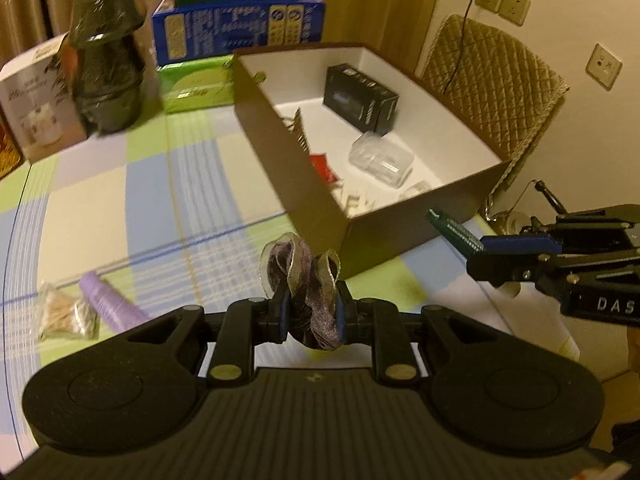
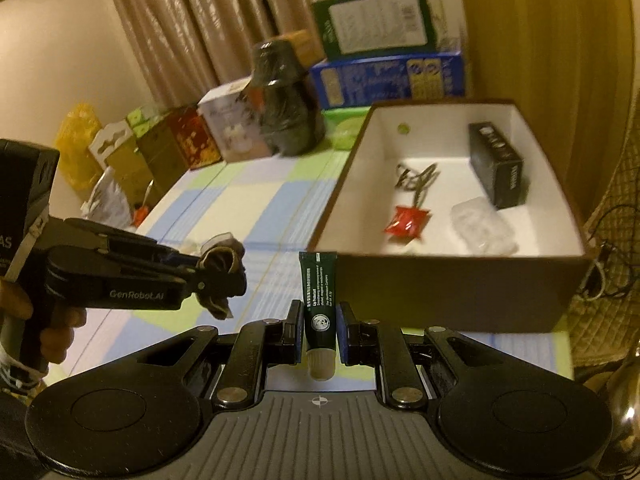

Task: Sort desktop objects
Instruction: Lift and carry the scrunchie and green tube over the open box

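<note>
My left gripper (image 1: 312, 312) is shut on a crumpled purple ribbon bow (image 1: 308, 280) and holds it above the checked tablecloth, short of the brown cardboard box (image 1: 280, 140). My right gripper (image 2: 318, 328) is shut on a dark green tube (image 2: 318, 300) with a cream cap, just before the box's near wall (image 2: 460, 292). The right gripper also shows in the left wrist view (image 1: 456, 232), and the left gripper in the right wrist view (image 2: 216, 276). Inside the box lie a black carton (image 2: 498, 164), a red packet (image 2: 408, 220), a clear plastic case (image 2: 480, 224) and a key ring (image 2: 416, 176).
On the cloth at the left lie a purple tube (image 1: 108, 300) and a bag of cotton swabs (image 1: 66, 316). Stacked cartons (image 1: 240, 28), a dark wrapped jar (image 1: 108, 60) and a white carton (image 1: 36, 96) line the back. A quilted chair (image 1: 492, 92) stands behind the box.
</note>
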### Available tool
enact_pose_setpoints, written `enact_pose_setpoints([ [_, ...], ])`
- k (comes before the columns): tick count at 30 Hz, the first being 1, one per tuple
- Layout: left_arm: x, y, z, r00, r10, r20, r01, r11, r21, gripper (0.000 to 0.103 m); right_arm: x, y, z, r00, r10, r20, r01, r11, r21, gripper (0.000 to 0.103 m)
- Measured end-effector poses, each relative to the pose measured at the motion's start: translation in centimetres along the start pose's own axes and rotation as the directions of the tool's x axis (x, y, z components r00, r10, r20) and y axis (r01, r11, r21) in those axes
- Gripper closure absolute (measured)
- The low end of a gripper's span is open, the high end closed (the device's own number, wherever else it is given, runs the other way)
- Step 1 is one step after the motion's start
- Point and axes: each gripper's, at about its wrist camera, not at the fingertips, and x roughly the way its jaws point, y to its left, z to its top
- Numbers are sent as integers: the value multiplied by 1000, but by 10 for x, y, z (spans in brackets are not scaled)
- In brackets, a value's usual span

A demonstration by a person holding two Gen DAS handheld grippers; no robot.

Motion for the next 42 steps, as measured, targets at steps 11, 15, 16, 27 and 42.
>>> enact_pose_setpoints([
  [11,8,-25,41,998,-25,63,22,999,49,86,-8,-40,29,997,-53,55,52,999,16,90],
  [15,15,-31,57,996,-33,78,28,998,57,86,-4,-52,41,996,-62,65,60,998,28,89],
  [16,18,-32,62,996,-34,82,30,998,60,86,-2,-55,45,996,-65,67,63,997,32,90],
  [27,58,-45,103,997,-39,73,33,997,75,85,30,-85,75,993,-99,61,97,994,43,90],
  [42,115,-36,132,1000,-26,9,25,998,63,85,83,-113,92,992,-120,-34,122,991,54,90],
])
